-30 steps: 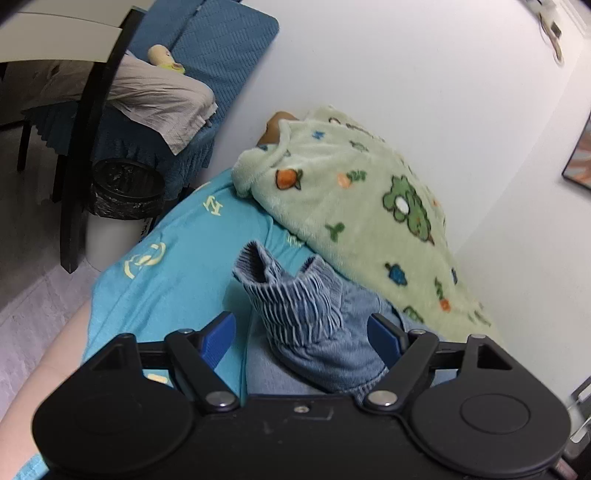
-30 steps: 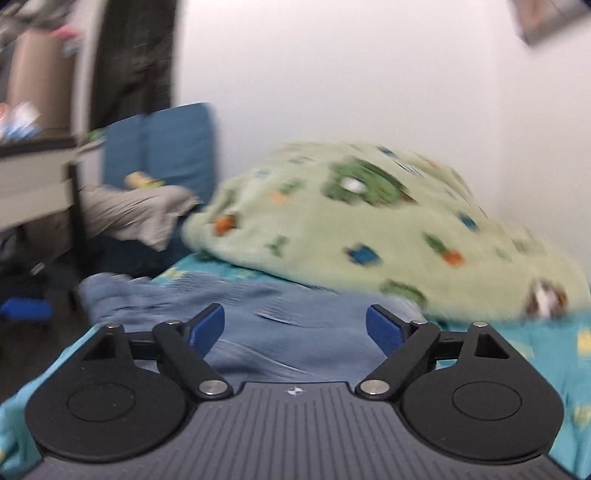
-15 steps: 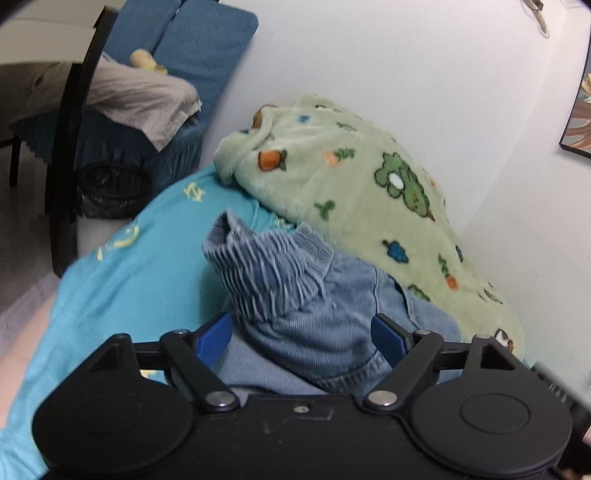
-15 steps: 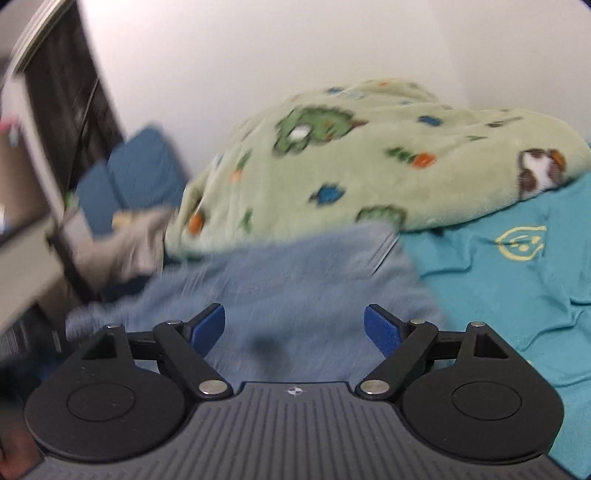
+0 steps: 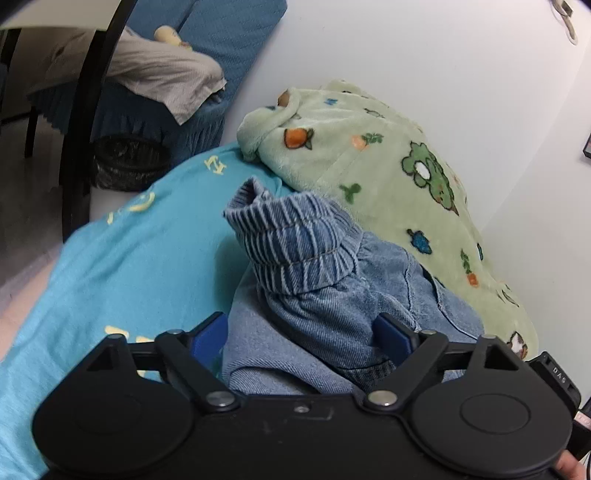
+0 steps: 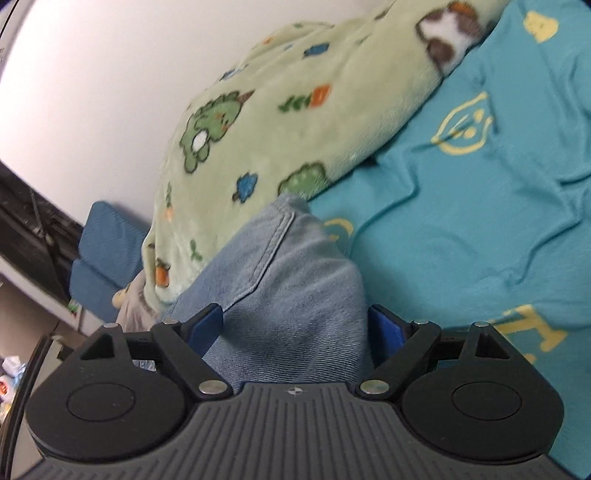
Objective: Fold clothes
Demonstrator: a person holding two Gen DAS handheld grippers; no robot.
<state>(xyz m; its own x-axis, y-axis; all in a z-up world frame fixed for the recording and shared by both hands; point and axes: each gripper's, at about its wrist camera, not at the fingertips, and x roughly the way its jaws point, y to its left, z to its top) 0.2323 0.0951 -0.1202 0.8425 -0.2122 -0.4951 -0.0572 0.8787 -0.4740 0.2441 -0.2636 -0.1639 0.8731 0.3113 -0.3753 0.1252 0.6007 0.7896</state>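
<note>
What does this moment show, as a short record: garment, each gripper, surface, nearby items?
garment: denim jeans, ribbed waistband bunched upward
left gripper: jaws wide apart, denim lying between them, not clamped
right gripper: jaws wide apart around a seamed denim fold
surface: teal sheet with yellow prints
nearby: green fleece blanket against the wall, touching the jeans
background: blue chair with beige cloth

The right hand-held gripper [image 6: 295, 330], blue fingers spread, straddles light-blue denim trousers [image 6: 288, 280] on the teal bedsheet [image 6: 480, 221]; a green fleece blanket [image 6: 295, 92] lies at twelve o'clock.
</note>
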